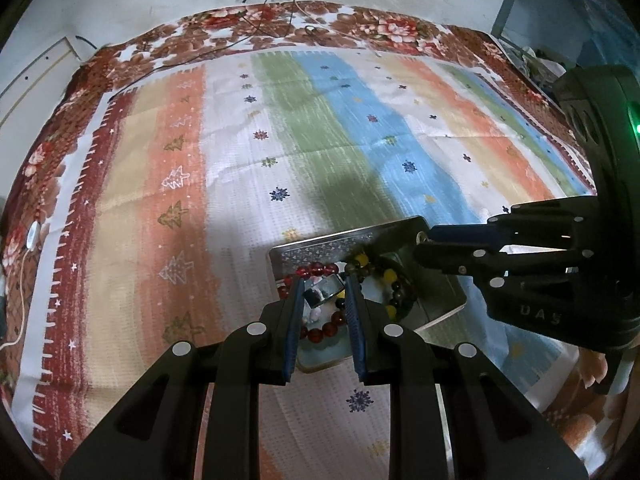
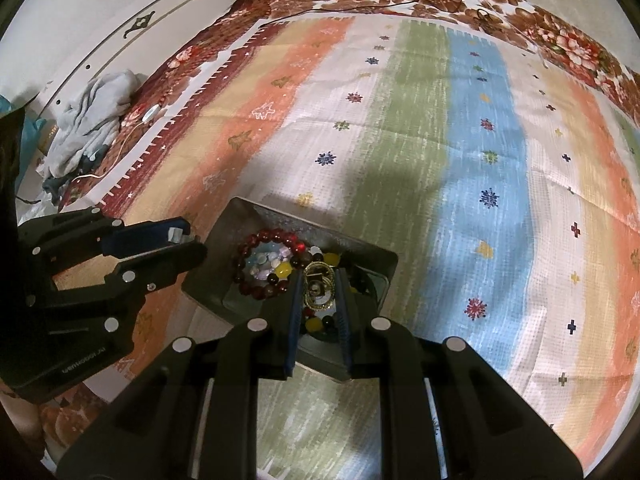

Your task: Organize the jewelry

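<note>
A metal tin (image 1: pixel 320 246) (image 2: pixel 248 216) lies on the striped bedspread and holds a red bead bracelet (image 1: pixel 316 269) (image 2: pixel 268 236), a bracelet of yellow and dark beads (image 1: pixel 386 280) (image 2: pixel 284 269) and some pale stones (image 2: pixel 266 260). My left gripper (image 1: pixel 322 290) is over the tin, shut on a silver ring (image 1: pixel 324 294). My right gripper (image 2: pixel 318 286) is over the tin's right part, shut on a gold ornament (image 2: pixel 318 286). In the left wrist view the right gripper (image 1: pixel 420 240) comes in from the right, over the tin's far corner.
The striped cloth (image 1: pixel 280 140) covers a floral bedspread (image 1: pixel 360 24). Thin cables (image 1: pixel 256 28) lie at the far edge. A heap of grey clothes (image 2: pixel 92 120) and a white cable with a switch (image 2: pixel 150 114) lie at the left side.
</note>
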{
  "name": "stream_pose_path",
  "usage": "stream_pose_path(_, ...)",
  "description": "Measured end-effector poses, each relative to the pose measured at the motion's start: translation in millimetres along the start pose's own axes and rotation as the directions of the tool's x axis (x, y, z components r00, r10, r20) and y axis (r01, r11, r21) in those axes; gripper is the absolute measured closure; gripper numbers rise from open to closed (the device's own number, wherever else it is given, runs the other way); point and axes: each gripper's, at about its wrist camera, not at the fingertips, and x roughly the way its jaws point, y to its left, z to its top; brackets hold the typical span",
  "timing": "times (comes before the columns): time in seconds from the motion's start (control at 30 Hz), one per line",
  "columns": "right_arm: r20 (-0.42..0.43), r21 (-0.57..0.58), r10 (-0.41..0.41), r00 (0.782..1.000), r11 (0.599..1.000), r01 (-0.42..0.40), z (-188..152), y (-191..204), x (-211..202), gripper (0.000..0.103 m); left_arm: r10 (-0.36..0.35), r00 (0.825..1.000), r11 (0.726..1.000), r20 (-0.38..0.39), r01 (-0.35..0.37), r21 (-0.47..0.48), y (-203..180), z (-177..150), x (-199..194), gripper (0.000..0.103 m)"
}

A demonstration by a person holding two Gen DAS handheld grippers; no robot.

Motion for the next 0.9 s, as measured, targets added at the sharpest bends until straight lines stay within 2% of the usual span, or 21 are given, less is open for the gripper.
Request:
stream_pose_path(0.03,0.004,0.012,-0.003,1.0,1.0,0.003,0.6,-4.6,-0.8,0.08,-0.015,1.0,1.0,0.0,0.015,0.003,-0.9,0.3,0.2,0.083)
stream_pose_path(0.07,0.011,0.021,-0.014,1.0,1.0,0.014,0.8,-6.6,-2.1,0.065,-0.022,1.0,1.0,-0.001,0.022,0.005,-0.9,0.3,0.6,0.082)
stream_pose_path(0.1,0.017,0.025,-0.023,1.0,0.999,0.022,1.1,-8.7,-3.5,0.056,-0.025,1.0,1.0,-0.004,0.025,0.009,-1.6,0.3,1.5,0.079)
stream_pose_path(0.13,0.027,0.036,-0.04,0.999,0.999,0.039,1.6,-12.6,-6.4,0.048,-0.023,1.0,1.0,-0.006,0.023,0.013,-2.2,0.0,1.9,0.069)
stream_pose_path(0.2,0.035,0.048,-0.05,0.998,0.998,0.048,2.4,-17.7,-9.5,0.047,-0.015,1.0,1.0,-0.001,0.015,0.014,-1.4,0.0,1.6,0.053)
stream_pose_path(0.23,0.044,0.056,-0.059,0.997,0.997,0.057,2.6,-20.1,-11.8,0.044,-0.011,1.0,1.0,0.001,0.011,0.016,-1.5,-0.2,0.9,0.048)
stream_pose_path(0.33,0.064,0.054,-0.094,0.993,0.994,0.091,3.2,-22.5,-16.4,0.038,0.017,1.0,0.999,0.014,-0.017,0.029,-1.6,-0.7,-2.9,0.036)
stream_pose_path(0.37,0.074,0.056,-0.097,0.993,0.994,0.093,3.4,-22.5,-18.1,0.035,0.022,1.0,0.999,0.018,-0.023,0.029,-1.0,-0.2,-3.9,0.034)
stream_pose_path(0.43,0.092,0.061,-0.096,0.991,0.994,0.091,0.9,-23.0,-22.0,0.033,0.031,0.999,0.999,0.031,-0.032,0.026,0.1,0.0,-6.6,0.024)
stream_pose_path(0.53,0.11,0.049,-0.112,0.988,0.993,0.107,-3.5,-21.9,-25.3,0.028,0.041,0.998,0.999,0.044,-0.042,0.02,1.2,-1.3,-9.8,0.02)
stream_pose_path(0.73,0.127,0.055,-0.118,0.985,0.992,0.111,-9.2,-22.4,-28.2,0.024,0.037,0.998,0.999,0.058,-0.038,0.019,0.6,-4.7,-14.0,0.013)
stream_pose_path(0.9,0.161,0.069,-0.12,0.98,0.992,0.11,-12.9,-23.9,-35.7,0.01,0.053,0.996,0.998,0.076,-0.054,0.019,2.0,-9.3,-17.1,0.006)
